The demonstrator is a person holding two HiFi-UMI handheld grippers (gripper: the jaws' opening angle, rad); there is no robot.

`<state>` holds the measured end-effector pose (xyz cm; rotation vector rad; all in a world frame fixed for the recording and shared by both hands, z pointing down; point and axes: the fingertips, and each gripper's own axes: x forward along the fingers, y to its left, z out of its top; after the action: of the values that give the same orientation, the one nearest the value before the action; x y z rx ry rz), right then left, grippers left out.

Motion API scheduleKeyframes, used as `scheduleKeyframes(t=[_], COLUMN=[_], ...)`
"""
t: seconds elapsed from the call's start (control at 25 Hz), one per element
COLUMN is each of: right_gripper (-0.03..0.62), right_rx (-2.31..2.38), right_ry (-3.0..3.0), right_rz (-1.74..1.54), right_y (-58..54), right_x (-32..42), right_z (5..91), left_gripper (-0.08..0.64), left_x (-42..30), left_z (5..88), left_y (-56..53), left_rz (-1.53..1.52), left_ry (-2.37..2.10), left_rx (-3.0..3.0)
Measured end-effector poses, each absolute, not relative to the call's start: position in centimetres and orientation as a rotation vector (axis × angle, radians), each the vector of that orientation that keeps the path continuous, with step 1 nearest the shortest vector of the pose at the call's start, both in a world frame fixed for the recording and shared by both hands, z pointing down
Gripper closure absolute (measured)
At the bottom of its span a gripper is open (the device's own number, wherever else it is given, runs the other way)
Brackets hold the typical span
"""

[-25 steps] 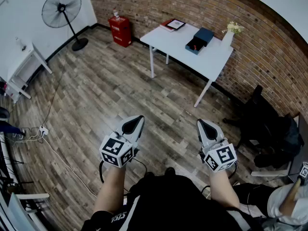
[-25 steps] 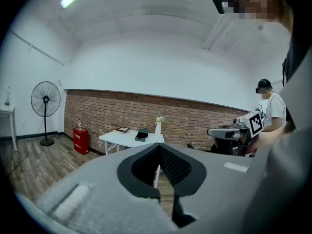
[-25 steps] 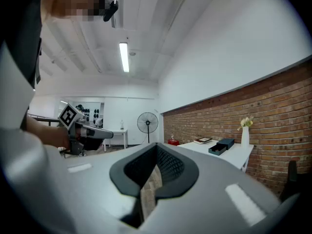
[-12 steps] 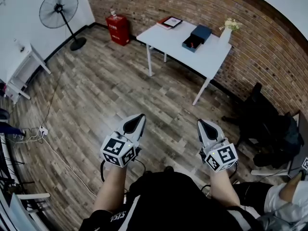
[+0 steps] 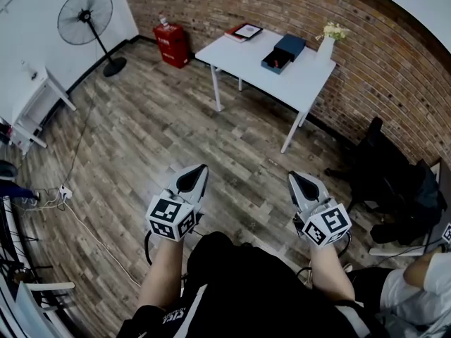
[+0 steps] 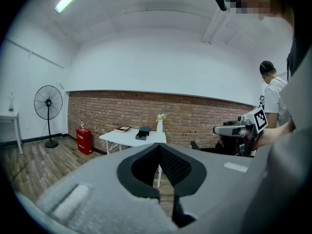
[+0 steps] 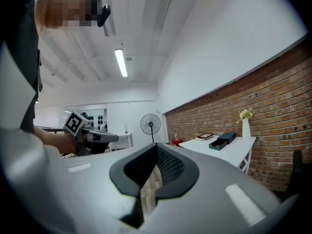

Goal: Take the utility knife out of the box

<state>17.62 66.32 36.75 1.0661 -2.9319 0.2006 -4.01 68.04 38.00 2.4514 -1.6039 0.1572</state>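
A dark blue box (image 5: 282,51) lies open on the white table (image 5: 250,58) by the brick wall, its tray beside its lid. What is inside is too small to make out, and I see no utility knife. The box (image 6: 143,133) shows far ahead in the left gripper view, and the box (image 7: 222,141) appears again in the right gripper view. My left gripper (image 5: 201,169) and right gripper (image 5: 292,178) are held out over the wooden floor, well short of the table. Both are shut with nothing in them.
A white vase (image 5: 328,41) with flowers and a book (image 5: 245,32) share the table. A red canister box (image 5: 173,44) and a standing fan (image 5: 88,20) are at the far left. Black chairs (image 5: 384,182) stand at the right. Another person (image 5: 416,294) is at the lower right, and a cable (image 5: 77,217) runs across the floor.
The table and box sit slightly higher and further left in the head view. Both grippers have kept their pose in front of me, still shut. The person at lower right has shifted.
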Motion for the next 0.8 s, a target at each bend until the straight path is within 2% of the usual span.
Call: scheduleKeyframes(t=[0.36,0.8], right_gripper=[0.592,0.592], right_rx=[1.081,1.087], right_ry=[-2.918,-2.848], right_rz=[0.228,0.299], right_y=[63.3,51.1], right_x=[17.3,11.8], right_z=[37.6,39.0], left_gripper=[0.554,0.554], left_x=[-5.5,-9.8], left_z=[38.7,39.1], left_y=[64.1,50.5], left_rz=[0.158,0.123], left_ry=[-1.644,-1.563], left_rx=[2.420,2.465])
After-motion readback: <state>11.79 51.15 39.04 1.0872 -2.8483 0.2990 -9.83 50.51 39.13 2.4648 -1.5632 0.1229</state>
